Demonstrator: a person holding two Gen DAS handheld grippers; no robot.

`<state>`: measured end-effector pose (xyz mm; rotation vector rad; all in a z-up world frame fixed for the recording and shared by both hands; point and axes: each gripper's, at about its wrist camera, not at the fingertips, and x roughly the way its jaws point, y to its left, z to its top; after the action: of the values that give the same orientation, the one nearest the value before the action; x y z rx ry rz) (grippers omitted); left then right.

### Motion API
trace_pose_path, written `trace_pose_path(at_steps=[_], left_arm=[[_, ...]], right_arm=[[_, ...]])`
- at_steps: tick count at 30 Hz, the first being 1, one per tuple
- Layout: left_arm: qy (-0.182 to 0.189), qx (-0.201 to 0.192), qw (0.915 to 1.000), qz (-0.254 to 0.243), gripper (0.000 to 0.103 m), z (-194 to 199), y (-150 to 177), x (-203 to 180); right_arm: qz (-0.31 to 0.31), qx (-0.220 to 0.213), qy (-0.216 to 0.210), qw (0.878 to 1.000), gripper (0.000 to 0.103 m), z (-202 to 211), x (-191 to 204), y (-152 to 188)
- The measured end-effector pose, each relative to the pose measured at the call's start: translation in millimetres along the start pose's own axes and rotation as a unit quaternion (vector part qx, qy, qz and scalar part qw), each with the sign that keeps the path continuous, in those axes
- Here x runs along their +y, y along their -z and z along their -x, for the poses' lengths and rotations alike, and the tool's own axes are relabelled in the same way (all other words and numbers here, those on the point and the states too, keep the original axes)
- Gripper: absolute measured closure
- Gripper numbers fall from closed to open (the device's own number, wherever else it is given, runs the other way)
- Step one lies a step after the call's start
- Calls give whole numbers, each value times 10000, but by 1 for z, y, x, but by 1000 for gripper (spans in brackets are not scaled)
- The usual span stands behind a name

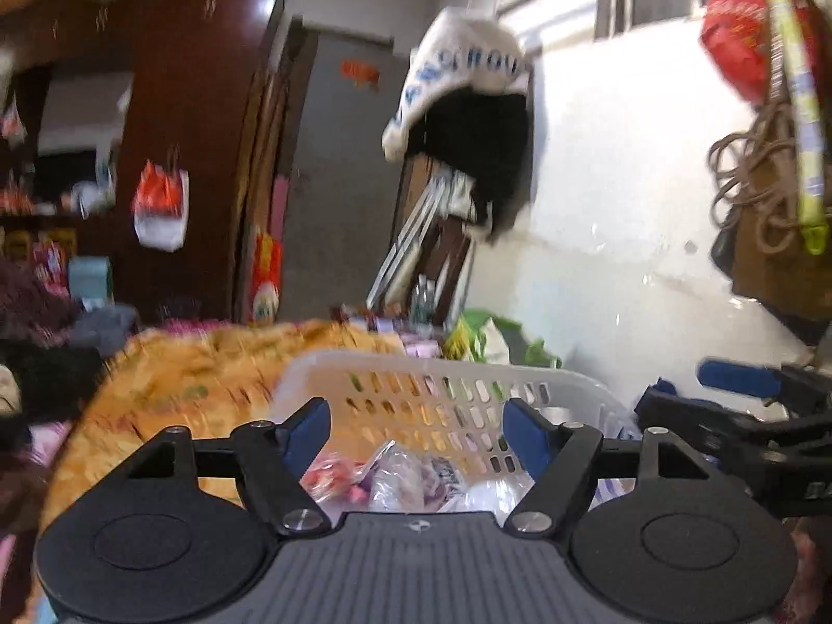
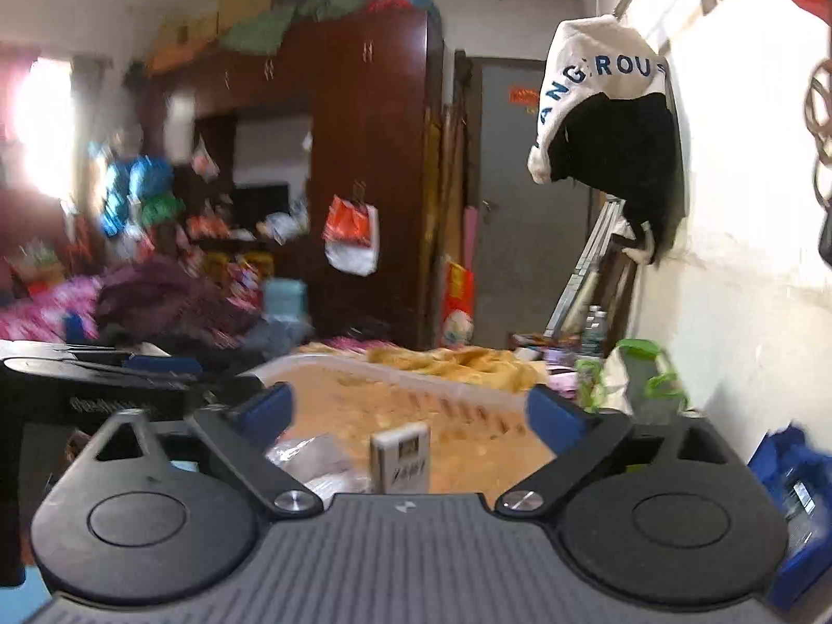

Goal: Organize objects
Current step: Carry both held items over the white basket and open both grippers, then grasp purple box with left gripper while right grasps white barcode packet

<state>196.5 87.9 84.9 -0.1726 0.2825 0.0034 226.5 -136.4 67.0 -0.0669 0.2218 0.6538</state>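
Note:
My left gripper (image 1: 416, 424) hangs open over a white perforated basket (image 1: 416, 361), with nothing between its blue pads. Below it, crumpled clear plastic bags (image 1: 395, 478) with pink and purple contents lie in the basket. My right gripper (image 2: 411, 408) is wide open above the same basket (image 2: 333, 361). A small pale box (image 2: 400, 460) stands upright below its fingers, untouched, beside a clear bag (image 2: 312, 455). Each gripper shows in the other's view: the right one (image 1: 676, 390) at the right edge, the left one (image 2: 104, 369) at the left edge.
The basket rests on an orange-yellow blanket (image 1: 182, 379) on a bed. A white wall (image 1: 624, 208) runs close on the right, with a white and black garment (image 1: 468, 119) hanging on it. Green bags (image 2: 639, 369), a blue bag (image 2: 795, 473) and a dark wardrobe (image 2: 364, 182) surround the bed.

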Motion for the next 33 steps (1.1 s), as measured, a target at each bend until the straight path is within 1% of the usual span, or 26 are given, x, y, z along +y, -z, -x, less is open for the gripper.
trace_pose_path(at_steps=[1, 2, 3, 5, 8, 10, 12, 16, 17, 18, 19, 20, 22, 23, 24, 25, 28, 31, 33], left_arm=[[30, -115, 9999, -18, 16, 16, 7, 0], [58, -185, 9998, -25, 8, 34, 18, 1], [55, -158, 9999, -37, 5, 44, 28, 2], [48, 87, 9999, -112, 4, 53, 51, 4], [185, 338, 9992, -95, 5, 54, 84, 13], [209, 558, 9982, 80, 5, 47, 94, 22], [173, 679, 9973, 205, 5, 39, 98, 31], [150, 769, 9968, 147, 5, 36, 104, 31], [155, 807, 9965, 116, 5, 37, 106, 29], [158, 849, 9962, 88, 5, 37, 109, 28], [166, 889, 9959, 62, 5, 35, 110, 28], [173, 933, 9955, 36, 5, 33, 112, 27], [170, 984, 9950, 24, 5, 31, 114, 26], [173, 1007, 9948, 14, 5, 30, 115, 25], [162, 1043, 9944, 10, 5, 28, 115, 23], [165, 1059, 9942, 27, 5, 28, 115, 22], [231, 1057, 9941, -11, 5, 27, 116, 13], [220, 1099, 9936, -144, 5, 22, 116, 2], [180, 1154, 9930, -186, 5, 15, 115, -6]], right_arm=[[-30, 46, -128, 9999, 0, 10, 1, 11], [16, 150, -215, 9997, 0, 17, 5, 24], [75, 256, -208, 9994, 0, 21, 8, 36], [152, 446, -213, 9987, 0, 21, 15, 58], [223, 736, -444, 9961, 0, 10, 23, 78], [282, 952, -573, 9934, 0, -2, 29, 84], [352, 1141, -665, 9906, 0, -13, 35, 89], [300, 1253, -716, 9891, 0, -23, 36, 91], [279, 1272, -718, 9889, 1, -25, 36, 90], [288, 1300, -706, 9886, 7, -27, 35, 89], [339, 1363, -673, 9878, 17, -28, 37, 91], [378, 1378, -633, 9877, 18, -26, 39, 94], [311, 1284, -655, 9891, 21, -21, 36, 95], [251, 1201, -649, 9903, 21, -17, 34, 95], [223, 1067, -604, 9922, 24, -11, 31, 95], [151, 945, -561, 9938, 38, -6, 26, 95], [-392, 615, -641, 9953, 38, 12, 3, 95], [-515, 439, -450, 9967, 38, 25, -9, 96], [-636, 423, -497, 9958, 38, 28, -16, 97]])
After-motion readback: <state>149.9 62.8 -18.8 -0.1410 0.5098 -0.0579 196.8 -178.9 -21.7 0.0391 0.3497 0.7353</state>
